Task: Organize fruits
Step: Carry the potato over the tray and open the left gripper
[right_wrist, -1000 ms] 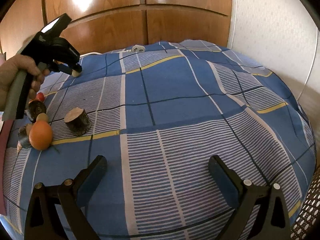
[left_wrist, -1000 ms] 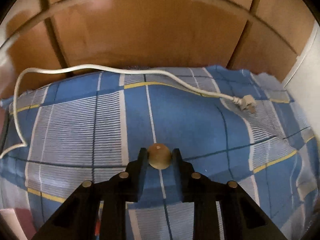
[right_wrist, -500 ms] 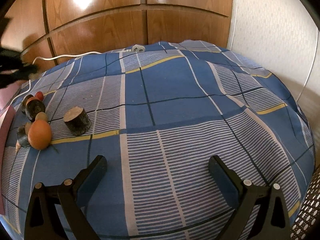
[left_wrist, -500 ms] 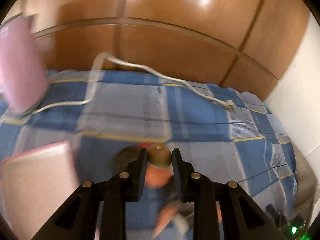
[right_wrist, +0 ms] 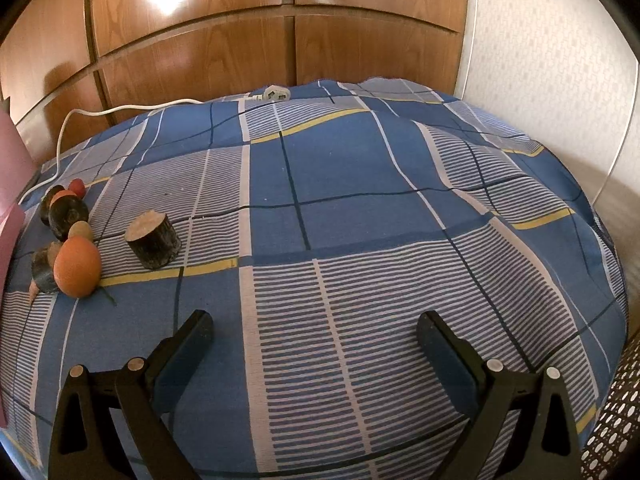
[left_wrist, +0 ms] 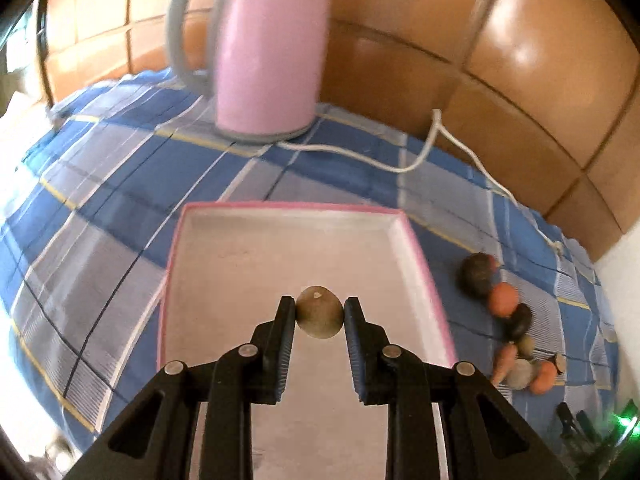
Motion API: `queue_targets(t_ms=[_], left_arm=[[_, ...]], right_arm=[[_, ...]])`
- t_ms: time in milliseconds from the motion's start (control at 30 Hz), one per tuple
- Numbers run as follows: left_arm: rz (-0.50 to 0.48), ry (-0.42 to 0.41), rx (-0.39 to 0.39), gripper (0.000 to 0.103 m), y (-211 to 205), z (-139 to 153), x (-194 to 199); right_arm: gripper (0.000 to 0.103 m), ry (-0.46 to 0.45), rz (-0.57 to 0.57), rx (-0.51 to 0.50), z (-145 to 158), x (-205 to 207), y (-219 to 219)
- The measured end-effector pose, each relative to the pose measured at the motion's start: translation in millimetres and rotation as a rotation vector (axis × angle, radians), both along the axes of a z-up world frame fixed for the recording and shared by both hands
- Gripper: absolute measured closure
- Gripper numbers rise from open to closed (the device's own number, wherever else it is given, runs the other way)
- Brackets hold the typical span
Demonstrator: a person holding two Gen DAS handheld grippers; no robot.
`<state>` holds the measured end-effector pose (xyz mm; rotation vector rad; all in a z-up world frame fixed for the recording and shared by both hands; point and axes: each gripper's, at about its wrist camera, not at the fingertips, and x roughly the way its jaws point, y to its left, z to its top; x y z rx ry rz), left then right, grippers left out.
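While pitched downward, left tongs (left_wrist: 319, 317) pinching fruit (left_wrist: 319, 312)

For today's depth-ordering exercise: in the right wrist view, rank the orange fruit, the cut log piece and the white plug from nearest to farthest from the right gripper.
1. Orange fruit, near left, just ahead of the right gripper.
2. Cut log piece, left of centre, slightly farther back.
3. White plug, at the bed's far edge by the wardrobe.

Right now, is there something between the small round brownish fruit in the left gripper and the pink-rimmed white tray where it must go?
Nothing visible. The left gripper holds the small round brownish fruit directly over the pink-rimmed white tray, whose floor below looks bare. The pink kettle stands behind the tray.
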<state>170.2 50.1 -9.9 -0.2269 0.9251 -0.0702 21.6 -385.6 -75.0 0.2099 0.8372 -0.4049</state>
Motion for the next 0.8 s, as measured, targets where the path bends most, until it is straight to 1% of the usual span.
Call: queue_targets(t_ms=[200,267,333,467,567,700,800], left_arm=[[0.032,0.036,0.007,0.078,13,-15,8],[0.035,0.043,-0.013,0.076,15,-14,9],[0.054,0.024,-0.027,0.074,19,-9,8],[0.063,0.008,-0.048,0.073,23,-2,1],[0.067,-0.005,-0.051,0.068,24,4,-9],[0.067,-0.044,-0.062,0.068,26,20,-22],[0.06,-0.084,-0.06,0.067,31,42,-24]], right_arm=[[0.0,0.004,-0.004,-0.004,0,0,0],[0.0,0.003,-0.005,-0.006,0,0,1],[0.0,0.006,-0.006,-0.008,0,0,1],[0.0,0.001,-0.007,-0.01,0,-1,1],[0.0,0.0,-0.007,-0.01,0,-1,1],[0.0,0.001,-0.007,-0.01,0,-1,1],[0.0,0.0,-0.007,-0.01,0,-1,1]])
